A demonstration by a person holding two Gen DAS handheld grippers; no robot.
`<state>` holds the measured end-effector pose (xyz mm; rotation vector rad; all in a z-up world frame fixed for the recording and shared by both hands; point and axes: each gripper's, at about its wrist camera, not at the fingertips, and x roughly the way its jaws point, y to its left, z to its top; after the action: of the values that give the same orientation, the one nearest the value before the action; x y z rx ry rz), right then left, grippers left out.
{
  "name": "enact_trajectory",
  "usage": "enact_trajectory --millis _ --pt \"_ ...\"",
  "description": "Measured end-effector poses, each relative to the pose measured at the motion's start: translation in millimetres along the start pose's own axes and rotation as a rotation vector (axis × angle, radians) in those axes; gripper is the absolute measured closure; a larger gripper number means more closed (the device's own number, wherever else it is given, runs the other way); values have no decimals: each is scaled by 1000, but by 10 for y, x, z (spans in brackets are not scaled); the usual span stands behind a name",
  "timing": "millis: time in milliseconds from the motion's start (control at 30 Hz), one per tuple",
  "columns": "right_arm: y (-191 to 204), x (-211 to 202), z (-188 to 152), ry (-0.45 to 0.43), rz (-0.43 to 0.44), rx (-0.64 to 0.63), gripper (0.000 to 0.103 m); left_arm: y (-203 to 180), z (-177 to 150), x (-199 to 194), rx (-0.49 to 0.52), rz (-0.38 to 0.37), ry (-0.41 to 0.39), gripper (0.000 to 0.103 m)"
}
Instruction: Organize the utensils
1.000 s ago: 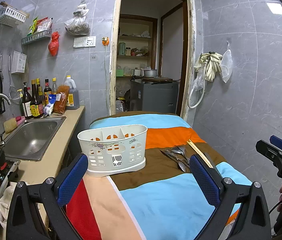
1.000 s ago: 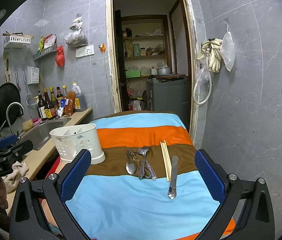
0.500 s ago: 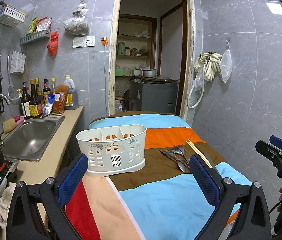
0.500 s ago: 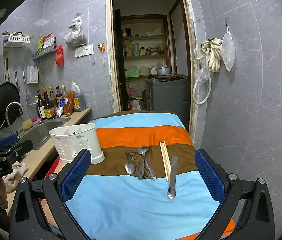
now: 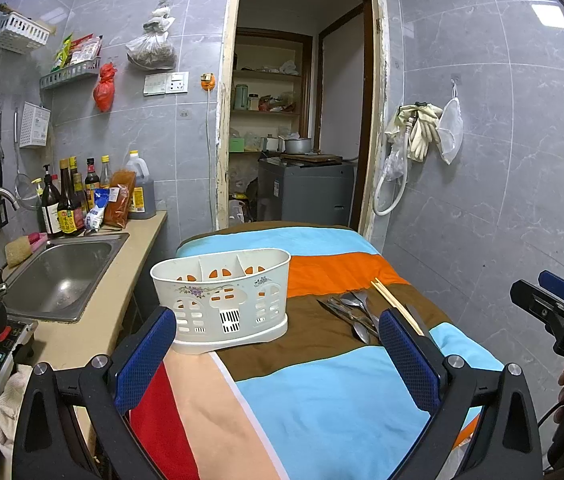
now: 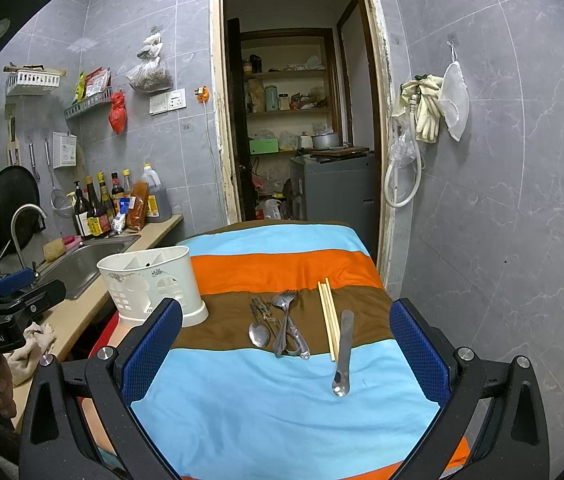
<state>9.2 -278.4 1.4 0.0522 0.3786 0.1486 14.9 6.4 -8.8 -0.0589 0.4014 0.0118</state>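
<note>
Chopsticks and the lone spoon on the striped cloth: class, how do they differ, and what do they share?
The chopsticks are pale wood, thin and straight; the spoon is shiny metal, broader, with a bowl end. The chopsticks lie as a pair, mostly on the brown stripe; the spoon is single and reaches well onto the blue stripe. Both lie flat, side by side, outside the caddy.

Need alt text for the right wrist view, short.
Open right gripper hovers over a striped cloth where spoons and a fork, chopsticks and a knife lie loose. A white utensil caddy stands to their left, beside a kitchen sink.
</note>
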Motion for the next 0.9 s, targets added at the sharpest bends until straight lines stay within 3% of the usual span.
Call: enact_trajectory --millis 667,900 --pt "4 59 -22 -1 -24 5 1 36 -10 95 12 -8 -1 1" --pt "-154 81 121 -14 -41 -5 1 -167 106 62 10 -26 -27 1"
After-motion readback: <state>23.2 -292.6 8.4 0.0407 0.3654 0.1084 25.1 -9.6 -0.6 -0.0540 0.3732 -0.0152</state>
